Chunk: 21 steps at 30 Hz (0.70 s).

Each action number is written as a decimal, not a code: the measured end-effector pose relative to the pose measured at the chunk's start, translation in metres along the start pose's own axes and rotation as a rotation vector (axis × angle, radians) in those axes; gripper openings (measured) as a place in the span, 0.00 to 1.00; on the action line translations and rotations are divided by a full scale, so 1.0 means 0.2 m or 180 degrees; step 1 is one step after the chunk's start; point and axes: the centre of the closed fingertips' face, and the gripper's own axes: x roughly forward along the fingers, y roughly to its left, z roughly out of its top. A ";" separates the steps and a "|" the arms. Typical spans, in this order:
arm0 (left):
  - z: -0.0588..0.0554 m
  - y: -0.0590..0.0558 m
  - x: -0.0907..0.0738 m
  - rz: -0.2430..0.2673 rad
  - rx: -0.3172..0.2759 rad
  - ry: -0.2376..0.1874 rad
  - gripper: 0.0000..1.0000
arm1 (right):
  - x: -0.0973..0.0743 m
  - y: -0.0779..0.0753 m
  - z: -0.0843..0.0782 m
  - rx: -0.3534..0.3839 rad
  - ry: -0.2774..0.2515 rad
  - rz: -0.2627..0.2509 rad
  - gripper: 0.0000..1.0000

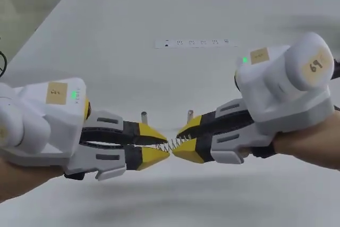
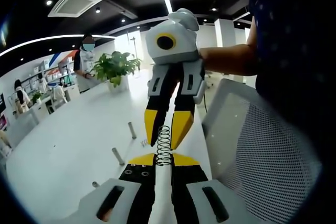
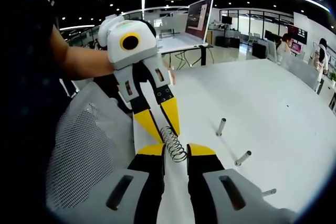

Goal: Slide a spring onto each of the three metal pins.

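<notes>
Spring (image 1: 172, 143) is held in the air over the white bench (image 1: 106, 51), bridging the two tools, whose yellow tips meet nose to nose. The left tool (image 1: 162, 147) reaches the spring from the person's left, with its jaws pressed in on that end of the coil. In the left gripper view, the coil's near end sits right between the two yellow tips. The right tool (image 1: 183, 141) comes in from the opposite side and pinches the spring's other end. In the right gripper view, its jaws are kept apart only by the last turns caught between them. The spring slopes slightly up toward the right tool in the head view. Beyond the spring, three metal pins (image 3: 221, 126) (image 3: 242, 158) (image 3: 268, 192) stand on the bench in a row, all apart from the spring and from both tools. In the head view, two of them rise just behind the spring. Much farther beyond the spring, a white power strip (image 1: 194, 42) lies flat on the bench. On the person's side of the spring, both gripper views show the back of a grey mesh chair (image 2: 262, 145).
</notes>
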 end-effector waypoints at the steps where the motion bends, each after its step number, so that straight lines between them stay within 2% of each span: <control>1: 0.00 0.00 0.00 -0.0007 0.0006 0.0000 0.02 | 0.00 0.00 0.00 0.0005 0.0005 0.0011 0.13; 7: 0.02 -0.01 -0.01 -0.0044 0.0001 -0.0072 0.02 | -0.02 0.02 0.01 0.0112 -0.0084 0.0126 0.13; 11: 0.06 -0.01 -0.03 -0.0051 -0.0058 -0.0197 0.02 | -0.04 0.04 0.05 0.0346 -0.0290 0.0289 0.12; 15: 0.08 -0.02 -0.03 -0.0059 -0.0095 -0.0284 0.02 | -0.06 0.05 0.07 0.0496 -0.0420 0.0423 0.11; 21: 0.10 -0.02 -0.03 -0.0052 -0.0088 -0.0310 0.02 | -0.07 0.06 0.09 0.0553 -0.0418 0.0483 0.09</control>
